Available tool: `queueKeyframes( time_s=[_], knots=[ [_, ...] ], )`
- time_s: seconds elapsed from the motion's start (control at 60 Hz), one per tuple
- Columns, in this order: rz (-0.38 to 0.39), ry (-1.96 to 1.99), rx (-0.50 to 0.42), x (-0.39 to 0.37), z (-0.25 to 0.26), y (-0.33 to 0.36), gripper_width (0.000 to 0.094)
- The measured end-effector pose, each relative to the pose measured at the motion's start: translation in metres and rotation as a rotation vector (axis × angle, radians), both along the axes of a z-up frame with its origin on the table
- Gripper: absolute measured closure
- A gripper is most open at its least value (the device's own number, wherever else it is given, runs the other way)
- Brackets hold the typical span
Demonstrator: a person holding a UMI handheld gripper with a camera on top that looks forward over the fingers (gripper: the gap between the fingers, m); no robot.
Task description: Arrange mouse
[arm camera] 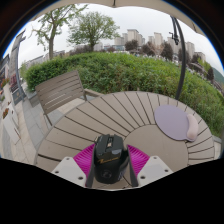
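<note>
Black and glossy, a small plastic computer mouse (110,157) sits between the two fingers of the gripper (110,163), whose magenta pads (84,158) press against its left and right sides, so the fingers pinch it. The mouse is held over the near edge of a round slatted table of pale weathered wood (105,118). Beyond the fingers and to the right, a round pale lilac mouse mat (172,122) lies flat on the slats, well apart from the mouse. A slatted wooden chair (60,90) stands just beside the table's far left. Behind them runs a green hedge (130,70), with trees (92,27) and buildings (150,42) further off.
</note>
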State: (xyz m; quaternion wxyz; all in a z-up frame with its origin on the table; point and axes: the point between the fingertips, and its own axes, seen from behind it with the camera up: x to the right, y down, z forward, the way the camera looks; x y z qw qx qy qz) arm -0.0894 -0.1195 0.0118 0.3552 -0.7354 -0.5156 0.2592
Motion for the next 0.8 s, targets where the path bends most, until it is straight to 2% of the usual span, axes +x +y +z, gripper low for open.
queueKeyframes(
  time_s=[0.15,0.317,0.4,0.567,0.65,0.75,0.8],
  knots=[
    [0.005,0.063,-0.036,0.008,0.077,0.028,0.0419],
    [-0.031,0.125,-0.001,-0.003,0.154,0.115,0.0420],
    [-0.059,0.142,0.049,-0.014,0.162,0.174,0.0420],
    [-0.118,0.147,0.085,-0.036,0.113,0.281,0.0418],
    [-0.106,0.094,0.092,-0.041,0.059,0.313,0.0419],
    [-0.088,0.015,0.054,-0.039,-0.002,0.327,0.0418],
    [-0.080,-0.013,0.026,-0.036,-0.017,0.328,0.0351]
  ],
)
